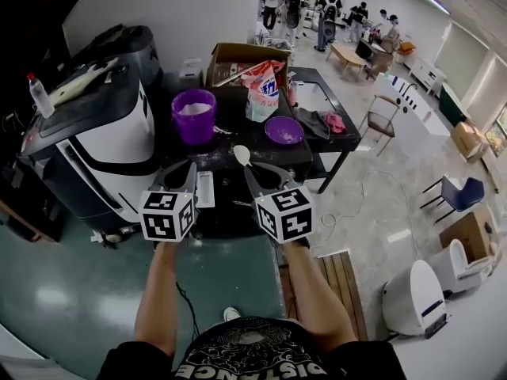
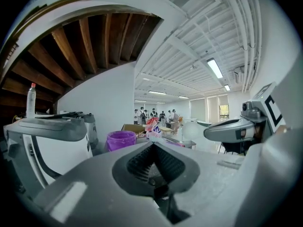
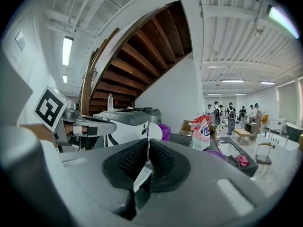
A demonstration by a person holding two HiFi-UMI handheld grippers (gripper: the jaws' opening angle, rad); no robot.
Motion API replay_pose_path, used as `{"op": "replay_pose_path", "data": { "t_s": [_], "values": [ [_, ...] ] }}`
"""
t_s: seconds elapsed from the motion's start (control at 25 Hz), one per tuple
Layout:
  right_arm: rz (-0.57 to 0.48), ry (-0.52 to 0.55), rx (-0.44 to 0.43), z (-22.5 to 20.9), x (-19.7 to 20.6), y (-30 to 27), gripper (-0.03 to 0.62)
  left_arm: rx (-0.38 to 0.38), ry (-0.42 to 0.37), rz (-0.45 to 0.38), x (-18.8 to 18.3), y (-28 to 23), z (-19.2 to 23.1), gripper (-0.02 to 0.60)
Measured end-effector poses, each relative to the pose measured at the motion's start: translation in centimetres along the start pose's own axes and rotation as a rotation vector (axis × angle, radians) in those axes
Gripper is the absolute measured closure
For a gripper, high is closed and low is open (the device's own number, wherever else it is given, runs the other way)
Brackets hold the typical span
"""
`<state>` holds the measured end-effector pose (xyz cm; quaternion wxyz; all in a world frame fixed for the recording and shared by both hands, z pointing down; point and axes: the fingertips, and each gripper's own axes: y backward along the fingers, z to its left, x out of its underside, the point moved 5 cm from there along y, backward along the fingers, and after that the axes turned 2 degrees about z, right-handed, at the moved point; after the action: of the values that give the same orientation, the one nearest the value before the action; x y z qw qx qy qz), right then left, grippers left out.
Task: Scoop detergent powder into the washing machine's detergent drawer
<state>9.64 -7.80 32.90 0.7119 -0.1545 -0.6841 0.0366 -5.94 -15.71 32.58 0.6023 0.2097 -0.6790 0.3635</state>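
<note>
Left claw [image 1: 188, 171] and right claw [image 1: 247, 169] are held low before the dark worktop [image 1: 245, 135], spoon ready.

At the worktop's left stands the white-and-black washing machine [image 1: 103, 137]. The worktop carries a purple plastic bucket of white powder [image 1: 194, 115], a red-and-white detergent bag [image 1: 263, 92] and a purple bowl [image 1: 283, 131]. The left claw is clenched on nothing. The right claw grasps a small white plastic spoon [image 1: 242, 155] by its thin handle, short of the bucket. The spoon looks light, stiff and slippery, so a firm pinch well along the handle should stop it twisting.
</note>
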Motion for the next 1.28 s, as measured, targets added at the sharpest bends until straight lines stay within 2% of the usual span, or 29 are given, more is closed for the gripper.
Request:
{"op": "replay_pose_path", "data": {
  "t_s": [0.44, 0.76, 1.28],
  "values": [
    [0.006, 0.006, -0.005, 1.4, -0.1, -1.8, 0.557, -0.012, 0.010, -0.002, 0.4, 0.2, 2.7, 0.580],
    [0.004, 0.015, -0.030, 0.4, -0.3, -3.9, 0.557, -0.019, -0.009, 0.002, 0.1, -1.1, 3.2, 0.580],
    [-0.003, 0.058, -0.123, -4.4, -2.0, -13.2, 0.557, -0.118, -0.005, 0.030, -0.2, -8.0, 8.2, 0.580]
  ]
}}
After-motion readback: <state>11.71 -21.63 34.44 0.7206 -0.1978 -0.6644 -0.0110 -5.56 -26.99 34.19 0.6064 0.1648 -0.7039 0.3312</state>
